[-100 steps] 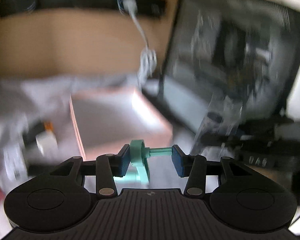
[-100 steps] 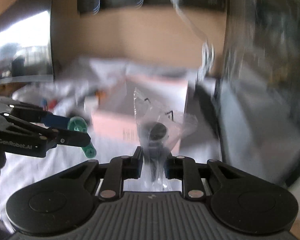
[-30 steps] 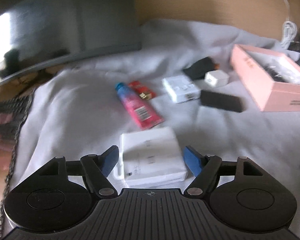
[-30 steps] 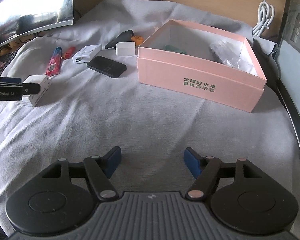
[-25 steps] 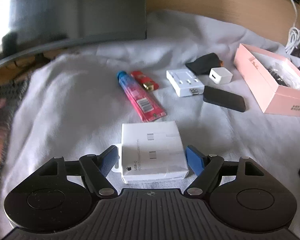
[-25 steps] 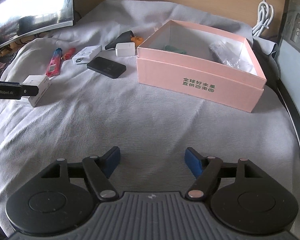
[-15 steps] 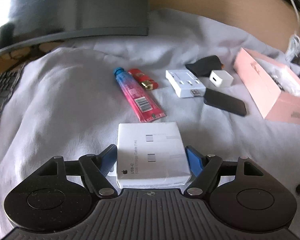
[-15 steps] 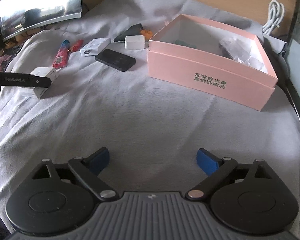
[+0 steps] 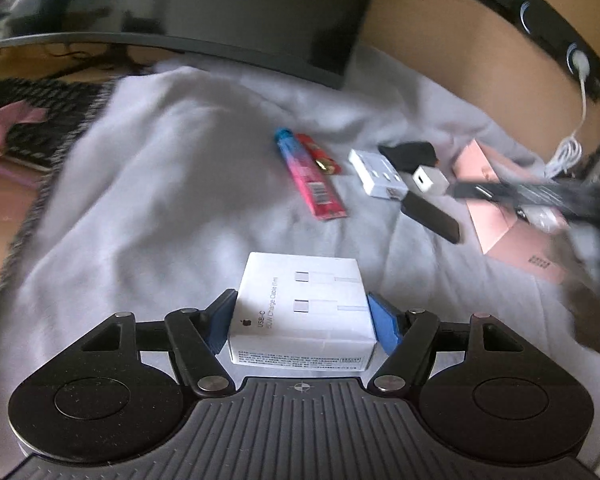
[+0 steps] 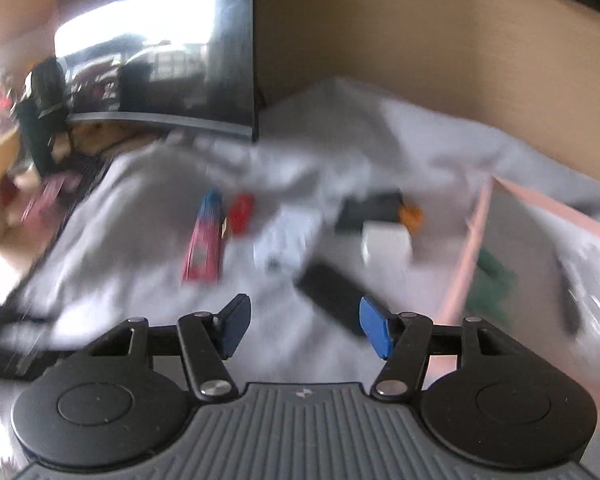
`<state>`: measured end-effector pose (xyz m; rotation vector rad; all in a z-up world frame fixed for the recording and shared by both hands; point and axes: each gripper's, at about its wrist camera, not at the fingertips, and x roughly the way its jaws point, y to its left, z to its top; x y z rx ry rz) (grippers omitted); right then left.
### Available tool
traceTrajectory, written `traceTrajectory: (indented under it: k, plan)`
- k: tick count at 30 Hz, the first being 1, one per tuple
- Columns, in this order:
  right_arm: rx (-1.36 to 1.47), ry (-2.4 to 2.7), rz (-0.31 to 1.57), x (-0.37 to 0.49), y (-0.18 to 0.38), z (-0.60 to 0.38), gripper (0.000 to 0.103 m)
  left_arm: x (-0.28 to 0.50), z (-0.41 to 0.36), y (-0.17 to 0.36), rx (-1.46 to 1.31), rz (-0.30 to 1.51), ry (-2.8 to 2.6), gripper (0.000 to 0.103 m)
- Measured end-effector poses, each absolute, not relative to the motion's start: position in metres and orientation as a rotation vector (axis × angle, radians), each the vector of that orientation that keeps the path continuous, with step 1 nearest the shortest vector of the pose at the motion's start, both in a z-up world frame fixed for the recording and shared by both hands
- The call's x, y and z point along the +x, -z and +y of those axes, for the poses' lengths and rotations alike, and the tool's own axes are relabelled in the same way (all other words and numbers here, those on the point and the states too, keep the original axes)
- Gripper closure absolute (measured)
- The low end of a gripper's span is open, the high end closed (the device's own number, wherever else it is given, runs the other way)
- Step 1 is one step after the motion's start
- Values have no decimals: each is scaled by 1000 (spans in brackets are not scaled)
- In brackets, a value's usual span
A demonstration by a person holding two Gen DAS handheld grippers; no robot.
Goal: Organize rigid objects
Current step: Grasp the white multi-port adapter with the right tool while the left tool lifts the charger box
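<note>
USB-C cable box: a white carton [image 9: 302, 306] printed "USB-C Charge Cable" sits between the blue pads of the left gripper [image 9: 302, 320], low in the left wrist view, over the grey cloth [image 9: 160, 208].
Left gripper: pads pressed against both sides of the carton, clamped on it.
Tube: a pink-and-blue tube [image 9: 310, 178] lies at 12 o'clock from the carton, a red lighter [image 9: 320, 156] just beside it at 1 o'clock.
White adapters: a flat white multi-port block [image 9: 376, 174] and a small white charger cube [image 9: 430, 180] lie at 1 o'clock, near a black pouch [image 9: 410, 154].
Black slab: a dark rectangular device [image 9: 430, 216] lies on the cloth at 2 o'clock.
Pink box: an open pink carton [image 9: 512, 232] at 2 o'clock, farther out, partly crossed by a blurred dark bar.
Right gripper: pads [image 10: 304, 330] spread apart with nothing between them, above the cloth in a motion-blurred view; the black slab [image 10: 332, 292] lies just ahead.
Monitor: a dark screen [image 9: 220, 8] stands at 11 o'clock, behind the cloth.
</note>
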<state>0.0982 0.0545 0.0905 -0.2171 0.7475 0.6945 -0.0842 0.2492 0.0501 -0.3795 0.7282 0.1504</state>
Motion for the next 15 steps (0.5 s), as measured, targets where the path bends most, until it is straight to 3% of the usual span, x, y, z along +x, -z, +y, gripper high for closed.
traceTrajectory:
  k: [10,15]
  plan:
    - [-225,-587,884,168,-36,143,43,-112,247,-58,-427,739,-134,29]
    - [-304,-634,856,150,-35,144,56,-109,239,-54,-423,756,-88,29]
